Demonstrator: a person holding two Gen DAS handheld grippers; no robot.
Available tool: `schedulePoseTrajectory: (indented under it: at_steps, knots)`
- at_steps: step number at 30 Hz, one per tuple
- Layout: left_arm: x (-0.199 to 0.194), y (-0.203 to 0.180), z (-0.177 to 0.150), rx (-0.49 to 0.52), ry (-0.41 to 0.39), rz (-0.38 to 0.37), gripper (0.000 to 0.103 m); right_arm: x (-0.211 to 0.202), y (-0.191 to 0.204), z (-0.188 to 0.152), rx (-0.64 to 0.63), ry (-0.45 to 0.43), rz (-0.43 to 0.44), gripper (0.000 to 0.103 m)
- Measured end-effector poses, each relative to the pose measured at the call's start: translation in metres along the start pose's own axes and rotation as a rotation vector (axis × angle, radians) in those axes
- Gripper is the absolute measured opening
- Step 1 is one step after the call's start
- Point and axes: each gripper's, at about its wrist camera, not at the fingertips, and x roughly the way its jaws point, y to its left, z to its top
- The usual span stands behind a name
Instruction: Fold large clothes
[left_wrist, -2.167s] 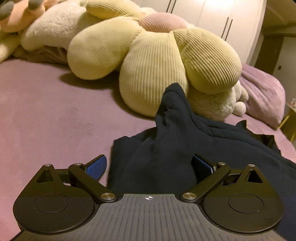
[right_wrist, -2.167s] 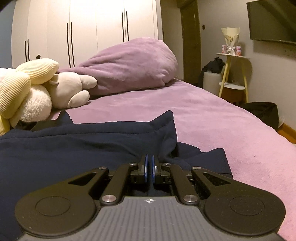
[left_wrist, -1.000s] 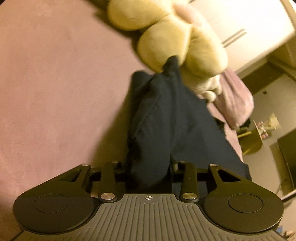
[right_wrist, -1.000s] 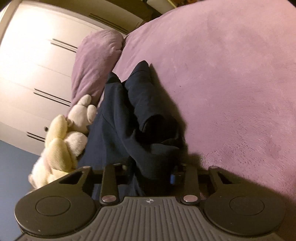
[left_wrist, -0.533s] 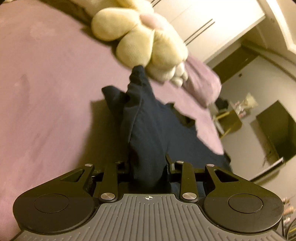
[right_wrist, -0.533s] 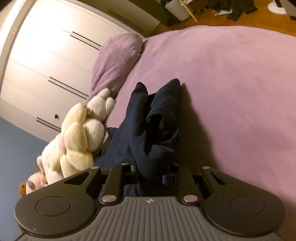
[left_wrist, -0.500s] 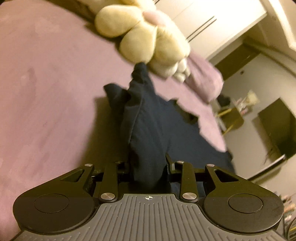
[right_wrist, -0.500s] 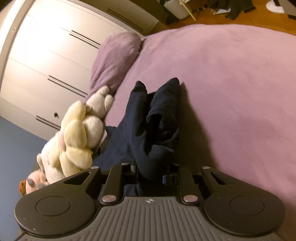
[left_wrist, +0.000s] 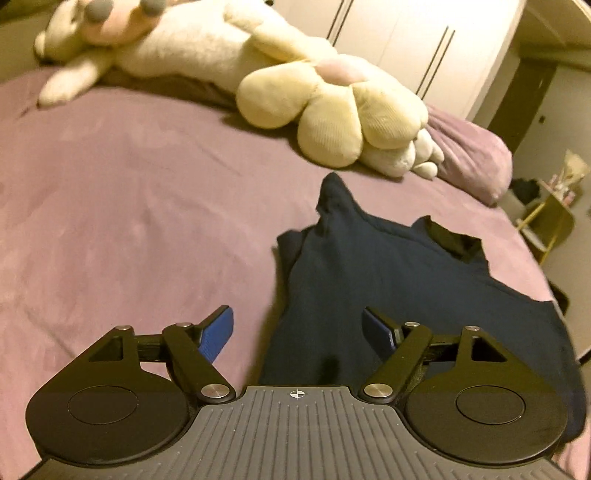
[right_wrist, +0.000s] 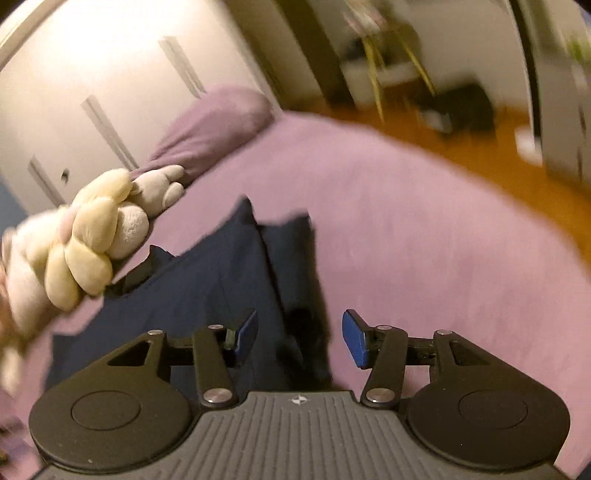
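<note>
A large dark navy garment (left_wrist: 399, 273) lies spread on the purple bed (left_wrist: 129, 206); it also shows in the right wrist view (right_wrist: 221, 280). My left gripper (left_wrist: 298, 330) is open and empty, hovering over the garment's near left edge. My right gripper (right_wrist: 300, 334) is open and empty, above the garment's near right edge, where a folded sleeve strip (right_wrist: 295, 266) lies. The right wrist view is motion-blurred.
A yellow flower-shaped plush (left_wrist: 332, 99) and a white plush animal (left_wrist: 140, 44) lie at the head of the bed, with a purple pillow (left_wrist: 469, 155) beside them. White wardrobes (right_wrist: 110, 81) stand behind. A yellow side table (left_wrist: 550, 218) and wooden floor (right_wrist: 498, 162) lie off the bed's right edge.
Both grippers have opened and let go of the navy garment, which now lies on the bed. Both have pulled back and tilted, the right one still moving.
</note>
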Motion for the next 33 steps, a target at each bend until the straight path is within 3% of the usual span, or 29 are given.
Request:
schedulePoseTrajectory:
  at_steps: [2,5,8,15,19,25,33]
  knots:
    - [0.007,-0.017,0.001,0.035,-0.012,0.005,0.083,0.004,0.025,0.002,-0.092,-0.040,0.018,0.047]
    - [0.030,-0.048,0.001,0.086,-0.017,0.007,0.084,0.025,0.067,0.002,-0.195,-0.058,0.096,0.034]
    - [0.054,-0.072,-0.001,0.112,-0.014,0.015,0.084,0.060,0.112,0.000,-0.252,-0.056,0.150,0.014]
    - [0.107,-0.108,-0.006,0.243,-0.055,0.108,0.092,0.135,0.184,-0.027,-0.396,0.012,0.168,0.011]
    - [0.121,-0.109,-0.005,0.258,-0.065,0.119,0.095,0.167,0.187,-0.039,-0.423,0.056,0.124,0.011]
    - [0.130,-0.110,-0.002,0.270,-0.069,0.124,0.096,0.178,0.172,-0.024,-0.450,0.017,0.056,0.008]
    - [0.138,-0.109,0.003,0.277,-0.068,0.129,0.098,0.197,0.091,0.022,-0.362,-0.044,-0.181,0.007]
